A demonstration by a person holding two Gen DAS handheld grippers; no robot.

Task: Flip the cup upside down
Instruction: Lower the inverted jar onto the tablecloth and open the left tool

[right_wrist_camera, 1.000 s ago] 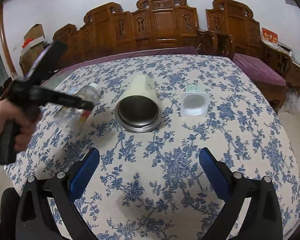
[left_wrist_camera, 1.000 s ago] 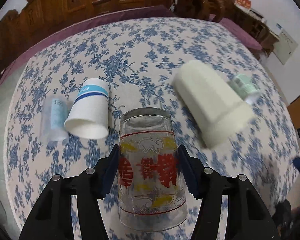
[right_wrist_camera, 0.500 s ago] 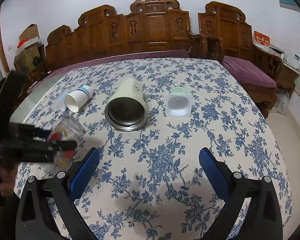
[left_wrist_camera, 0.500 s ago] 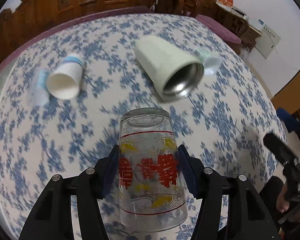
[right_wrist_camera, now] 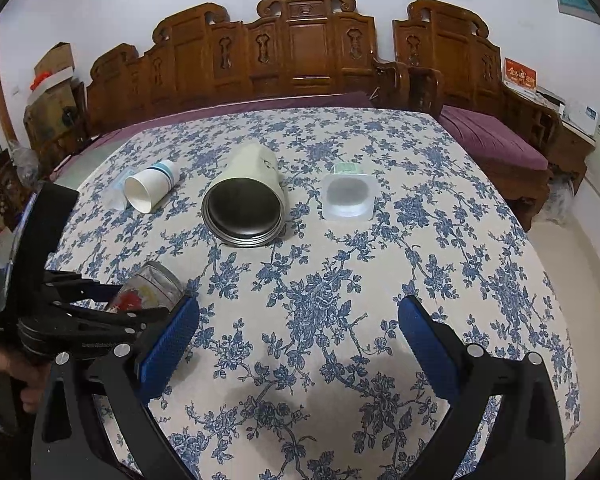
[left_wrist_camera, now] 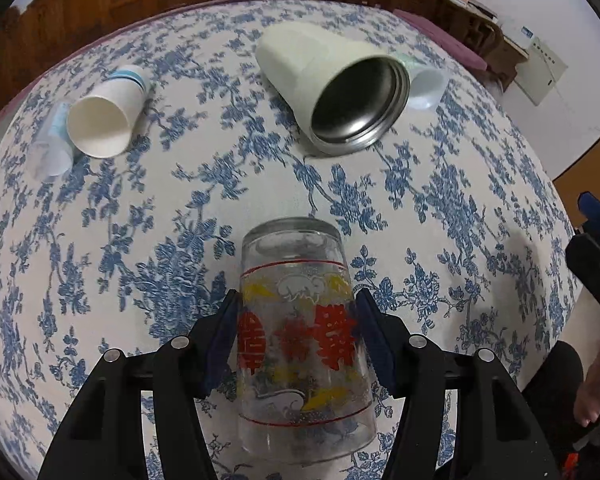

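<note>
My left gripper [left_wrist_camera: 296, 320] is shut on a clear glass cup [left_wrist_camera: 300, 336] printed with red characters and yellow shapes. The cup's thick base points away from me, its mouth toward the camera, and it hangs tilted over the near left part of the table. In the right wrist view the same glass cup [right_wrist_camera: 150, 290] shows at lower left in the left gripper [right_wrist_camera: 100, 308]. My right gripper [right_wrist_camera: 298, 332] is open and empty above the tablecloth near the front edge.
On the blue floral tablecloth [right_wrist_camera: 380, 240] lie a cream metal mug [right_wrist_camera: 246, 204] on its side, a white paper cup [right_wrist_camera: 150, 188] on its side, a clear plastic cup [left_wrist_camera: 48, 148] beside it, and a white plastic tub [right_wrist_camera: 348, 196]. Wooden benches [right_wrist_camera: 300, 48] stand behind.
The left gripper has carried the glass cup lower and toward the table's near left, turning its view to the right. The right gripper has lifted and tilted slightly, still open.
</note>
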